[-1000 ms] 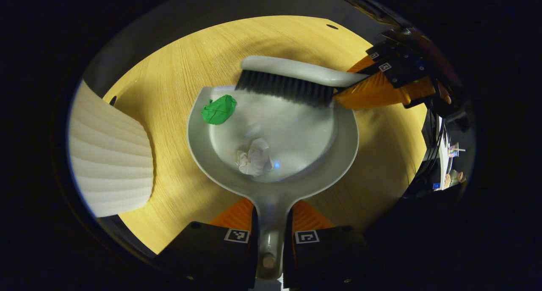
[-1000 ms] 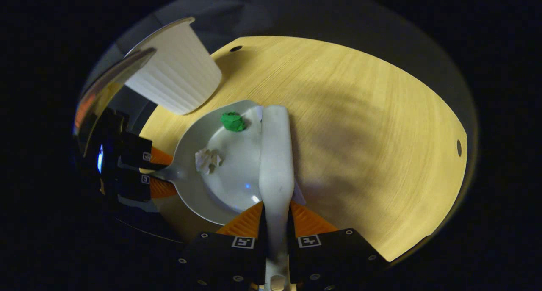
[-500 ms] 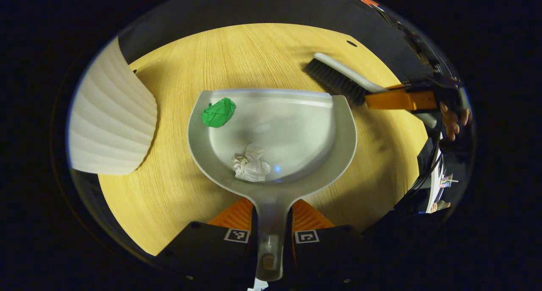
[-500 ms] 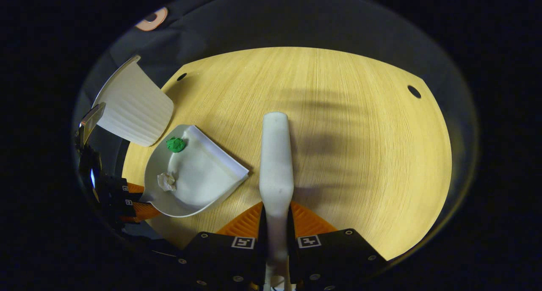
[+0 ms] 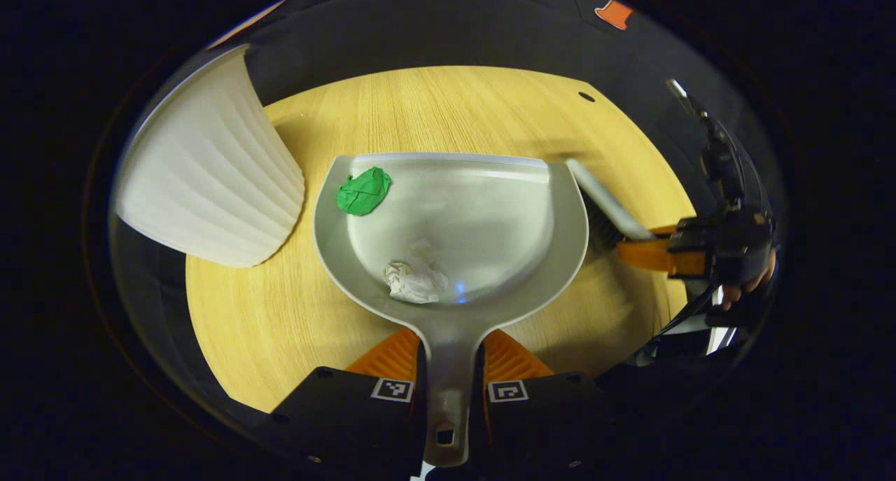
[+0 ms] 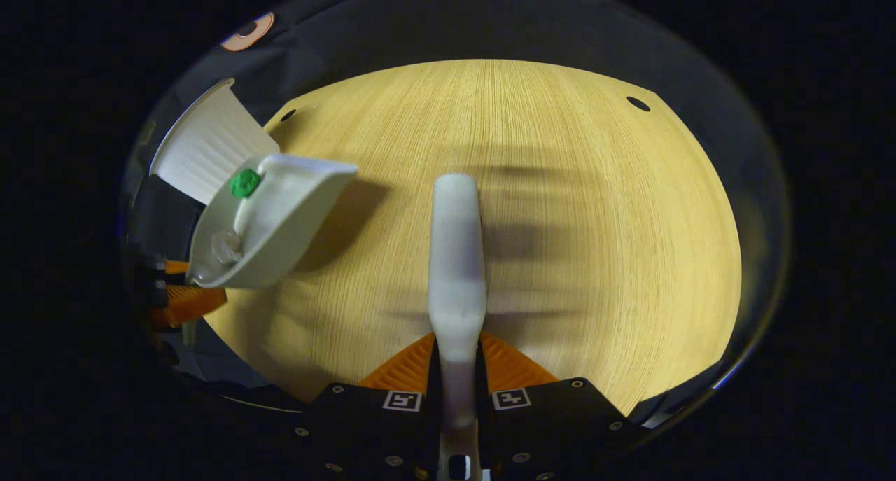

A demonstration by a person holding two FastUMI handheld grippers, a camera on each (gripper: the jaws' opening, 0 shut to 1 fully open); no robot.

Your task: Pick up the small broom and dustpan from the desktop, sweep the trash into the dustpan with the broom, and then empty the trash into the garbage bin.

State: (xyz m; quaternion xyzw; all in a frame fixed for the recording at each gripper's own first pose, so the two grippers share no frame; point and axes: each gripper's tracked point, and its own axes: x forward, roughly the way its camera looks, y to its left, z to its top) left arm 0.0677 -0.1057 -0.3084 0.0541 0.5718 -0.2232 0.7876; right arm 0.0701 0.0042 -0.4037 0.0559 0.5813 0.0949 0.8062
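Note:
My left gripper is shut on the handle of the grey dustpan, held above the wooden table. In the pan lie a green paper ball near the front lip and a white crumpled ball near the handle. My right gripper is shut on the grey broom, which points out over the table. In the left gripper view the broom and right gripper sit just right of the pan. In the right gripper view the dustpan hangs lifted at the left with the green ball in it.
A white ribbed garbage bin stands left of the dustpan, also at the far left as the bin in the right gripper view. Small holes mark the table's far corners. A hand holds the right gripper.
The broom left the dustpan's mouth and swung away to the pan's right side. The dustpan rose off the table and moved closer to the bin, both balls still inside.

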